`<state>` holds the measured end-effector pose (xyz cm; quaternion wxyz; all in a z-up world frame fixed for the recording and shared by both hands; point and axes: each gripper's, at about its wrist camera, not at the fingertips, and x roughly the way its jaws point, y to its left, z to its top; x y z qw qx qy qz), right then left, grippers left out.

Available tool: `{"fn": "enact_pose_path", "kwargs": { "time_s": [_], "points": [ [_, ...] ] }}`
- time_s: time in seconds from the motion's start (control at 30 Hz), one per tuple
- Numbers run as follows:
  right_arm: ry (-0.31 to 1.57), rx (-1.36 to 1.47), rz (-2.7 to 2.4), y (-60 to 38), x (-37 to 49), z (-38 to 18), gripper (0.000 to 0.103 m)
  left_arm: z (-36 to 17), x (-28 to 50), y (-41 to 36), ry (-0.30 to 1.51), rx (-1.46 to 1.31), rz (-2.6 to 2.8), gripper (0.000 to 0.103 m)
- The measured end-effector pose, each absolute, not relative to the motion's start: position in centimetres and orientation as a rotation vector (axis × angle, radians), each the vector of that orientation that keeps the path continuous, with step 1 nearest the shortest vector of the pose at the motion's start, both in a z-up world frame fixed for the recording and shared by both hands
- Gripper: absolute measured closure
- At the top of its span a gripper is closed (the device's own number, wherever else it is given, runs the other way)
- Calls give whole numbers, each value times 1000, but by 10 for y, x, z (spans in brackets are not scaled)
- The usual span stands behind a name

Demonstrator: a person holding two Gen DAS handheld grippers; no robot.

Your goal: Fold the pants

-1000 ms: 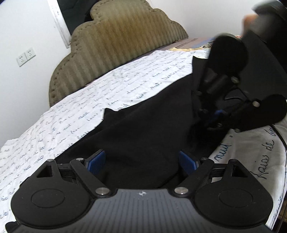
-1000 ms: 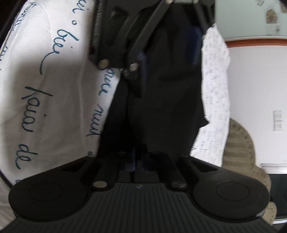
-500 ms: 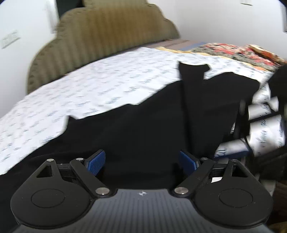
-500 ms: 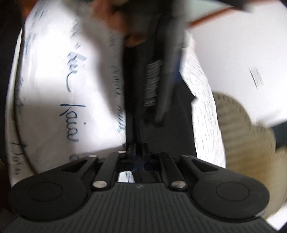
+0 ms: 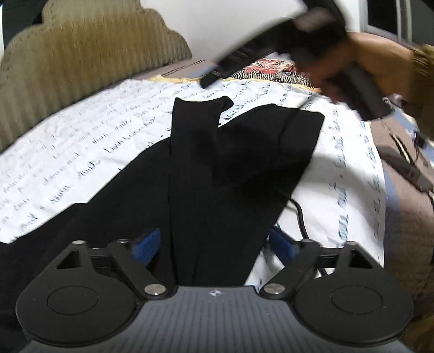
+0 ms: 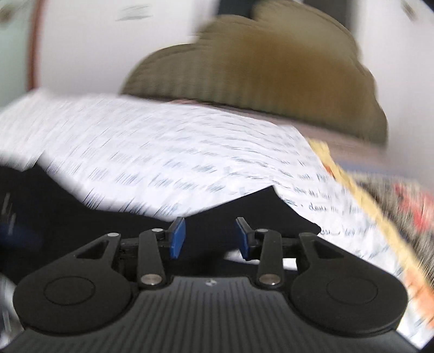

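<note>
We are looking at a bed whose white sheet (image 5: 81, 152), printed with blue handwriting, is spreading across the scene. An olive, ribbed headboard (image 5: 81, 54) with a scalloped top is standing at the far left against a plain white wall (image 5: 230, 24). A colourful patterned cloth (image 5: 274, 72) is lying at the far edge, and a window (image 5: 390, 19) is showing at far right.

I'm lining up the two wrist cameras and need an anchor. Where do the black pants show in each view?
Left wrist: the black pants fill the middle, running from the left gripper up across the script-printed sheet.
Right wrist: the pants lie low in the picture, a dark band just beyond the right gripper, blurred.
Shared landmark: the olive scalloped headboard, seen at.
</note>
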<state>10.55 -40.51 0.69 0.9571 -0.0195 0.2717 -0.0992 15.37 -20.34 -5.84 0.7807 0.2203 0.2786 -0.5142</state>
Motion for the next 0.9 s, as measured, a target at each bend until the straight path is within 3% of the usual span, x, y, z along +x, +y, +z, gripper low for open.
{"fn": "enact_pose_path", "kwargs": {
  "time_s": [0.03, 0.1, 0.17, 0.33, 0.53, 0.57, 0.6, 0.67, 0.9],
  "points": [
    [559, 24, -229, -421, 121, 9, 58, -59, 158, -206, 629, 453, -1119, 33],
    [567, 118, -301, -451, 141, 7, 48, -59, 167, -206, 646, 398, -1126, 34],
    [600, 143, -351, -471, 170, 1, 47, -60, 172, -207, 617, 368, -1125, 47],
    [678, 226, -477, -512, 230, -25, 46, -71, 173, -211, 560, 345, -1138, 69],
    [784, 252, -541, -539, 295, -64, 49, -75, 168, -213, 534, 349, -1161, 81],
    [801, 231, -549, -539, 302, -69, 59, -75, 168, -213, 529, 351, -1160, 82],
    [808, 223, -551, -540, 306, -72, 80, -76, 168, -213, 526, 351, -1159, 82],
    [798, 227, -554, -540, 305, -72, 97, -76, 167, -212, 521, 350, -1159, 82],
    [633, 272, -511, -536, 280, -29, 98, -76, 164, -210, 491, 349, -1150, 84]
  ]
}}
